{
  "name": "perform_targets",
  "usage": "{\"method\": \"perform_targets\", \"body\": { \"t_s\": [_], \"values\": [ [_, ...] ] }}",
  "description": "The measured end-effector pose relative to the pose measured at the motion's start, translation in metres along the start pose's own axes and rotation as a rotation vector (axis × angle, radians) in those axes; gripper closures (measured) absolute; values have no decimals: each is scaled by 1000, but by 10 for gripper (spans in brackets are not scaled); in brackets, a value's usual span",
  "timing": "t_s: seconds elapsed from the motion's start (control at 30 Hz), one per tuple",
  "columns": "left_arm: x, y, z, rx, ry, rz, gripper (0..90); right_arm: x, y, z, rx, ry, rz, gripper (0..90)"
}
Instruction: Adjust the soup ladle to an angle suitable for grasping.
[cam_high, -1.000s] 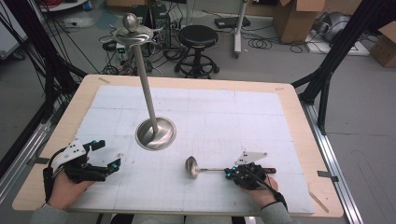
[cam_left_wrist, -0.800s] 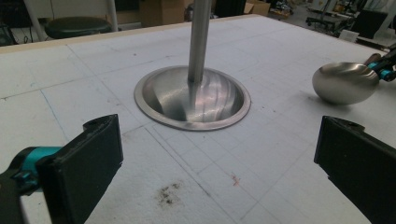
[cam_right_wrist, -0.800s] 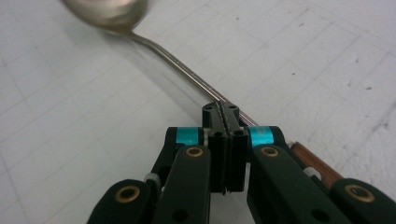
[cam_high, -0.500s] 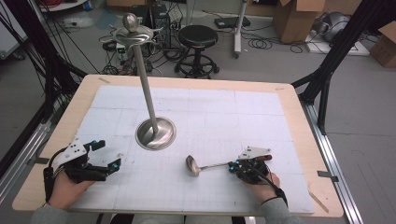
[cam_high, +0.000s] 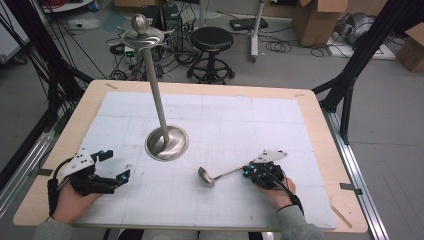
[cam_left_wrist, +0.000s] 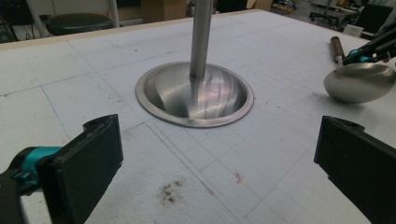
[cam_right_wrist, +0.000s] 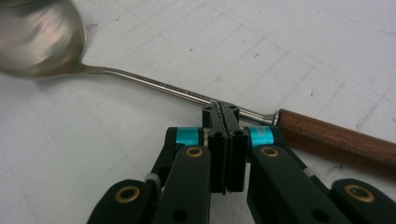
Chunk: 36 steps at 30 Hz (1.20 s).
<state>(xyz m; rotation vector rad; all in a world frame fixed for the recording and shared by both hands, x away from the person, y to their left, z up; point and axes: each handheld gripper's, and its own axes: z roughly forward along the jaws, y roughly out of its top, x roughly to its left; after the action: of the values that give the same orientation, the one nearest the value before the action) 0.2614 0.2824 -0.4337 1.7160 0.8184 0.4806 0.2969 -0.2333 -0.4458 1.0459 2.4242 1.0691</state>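
While your left gripper (cam_high: 116, 165) rests near the table's front left corner, its jaws stand wide apart with nothing between them; in the left gripper view the bare white mat shows between the two black jaws. Ahead of it and to the right stands the steel stand (cam_high: 166, 142), its round dished base flat on the white mat (cam_high: 225, 120) and its thin pole rising upright to a dish and knob at the top. Further right, just in front of that base, lies the ladle (cam_high: 207, 176), bowl toward the stand, its metal shaft running rightward to a wooden handle (cam_right_wrist: 336, 140). Your right gripper (cam_high: 250, 172) sits at that end, near the table's front right. In the right gripper view its jaws are pressed together, their tips at the metal shaft just beside the wooden handle; whether they pinch the shaft or only lie against it, you cannot tell from here.
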Motion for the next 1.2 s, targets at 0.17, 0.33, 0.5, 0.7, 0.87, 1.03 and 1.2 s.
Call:
{"method": "perform_targets", "body": {
  "t_s": [0.17, 0.33, 0.5, 0.7, 0.87, 1.03, 1.2],
  "values": [
    [0, 0, 0, 0, 1, -2, 17, -1, 5, 5, -4, -8, -8, 900],
    [0, 0, 0, -1, 1, 0, 17, -3, 10, 11, -7, -19, -14, 900],
    [0, 0, 0, 0, 3, -4, 18, -4, 17, 18, -7, -32, -25, 900],
    [0, 0, 0, 0, 3, -3, 17, -4, 24, 27, -8, -49, -47, 900],
    [0, 0, 0, 2, 2, 1, 17, -4, 30, 34, -12, -58, -58, 900],
    [0, 0, 0, 0, 4, -3, 18, -5, 36, 42, -19, -68, -67, 900],
    [0, -1, 2, 16, 6, -1, 17, -7, 41, 50, -43, -60, -48, 900]
  ]
}}
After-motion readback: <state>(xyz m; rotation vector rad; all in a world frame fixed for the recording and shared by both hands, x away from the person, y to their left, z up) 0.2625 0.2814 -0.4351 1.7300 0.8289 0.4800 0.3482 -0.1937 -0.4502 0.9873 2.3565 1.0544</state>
